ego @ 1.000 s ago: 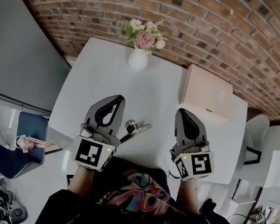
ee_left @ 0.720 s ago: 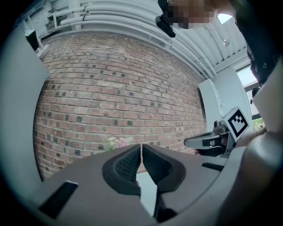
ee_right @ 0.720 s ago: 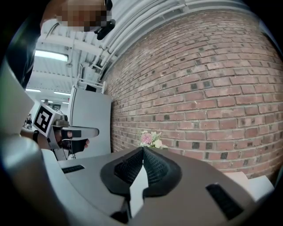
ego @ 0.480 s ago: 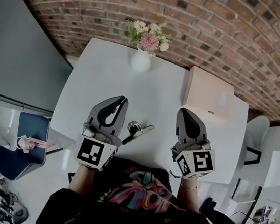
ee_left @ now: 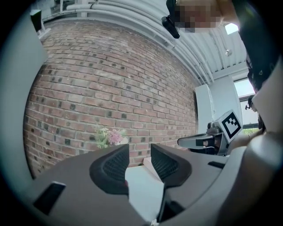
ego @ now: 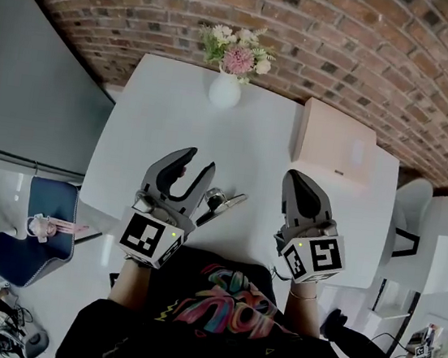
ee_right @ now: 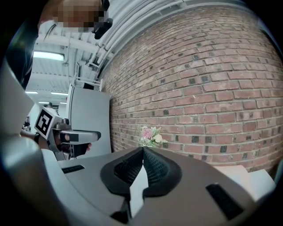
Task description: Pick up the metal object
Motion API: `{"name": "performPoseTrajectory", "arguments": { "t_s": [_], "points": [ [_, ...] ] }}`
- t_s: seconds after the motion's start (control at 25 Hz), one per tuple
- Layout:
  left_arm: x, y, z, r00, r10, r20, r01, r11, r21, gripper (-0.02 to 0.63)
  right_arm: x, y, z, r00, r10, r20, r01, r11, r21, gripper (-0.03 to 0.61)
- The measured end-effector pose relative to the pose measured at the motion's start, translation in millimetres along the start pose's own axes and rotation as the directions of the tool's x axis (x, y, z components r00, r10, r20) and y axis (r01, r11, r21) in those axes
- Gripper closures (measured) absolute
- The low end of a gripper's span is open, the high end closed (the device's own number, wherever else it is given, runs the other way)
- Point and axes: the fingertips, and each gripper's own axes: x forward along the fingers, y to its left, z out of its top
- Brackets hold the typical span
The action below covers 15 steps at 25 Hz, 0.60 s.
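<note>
A white table stands against a brick wall. At its far edge a white vase holds pink and white flowers. A pale pink box lies at the far right corner, well apart from the vase. A blue seat stands left of the table, a white chair right of it.

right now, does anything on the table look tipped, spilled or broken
Nothing stands out: the vase stands upright with its flowers in it, the box sits flat by the far right edge, and the metal object lies on the table. No spill or damage shows.
</note>
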Motion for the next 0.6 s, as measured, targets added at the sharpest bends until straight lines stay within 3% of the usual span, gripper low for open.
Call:
{"name": "performPoseTrajectory", "arguments": {
  "t_s": [0.36,0.6],
  "points": [
    [7.5,-9.1,-26.7,0.994,-0.079,-0.073,0.078,0.997,-0.019,0.43,6.8,2.6,-6.3,1.0,0.01,-0.015,-0.01,1.0,0.01,0.563],
    [12.2,-11.6,-62.0,0.976,-0.131,-0.173,0.126,0.991,-0.036,0.429,5.5,-1.6,-17.7,0.999,-0.013,-0.037,0.015,0.999,0.031,0.563]
  ]
}}
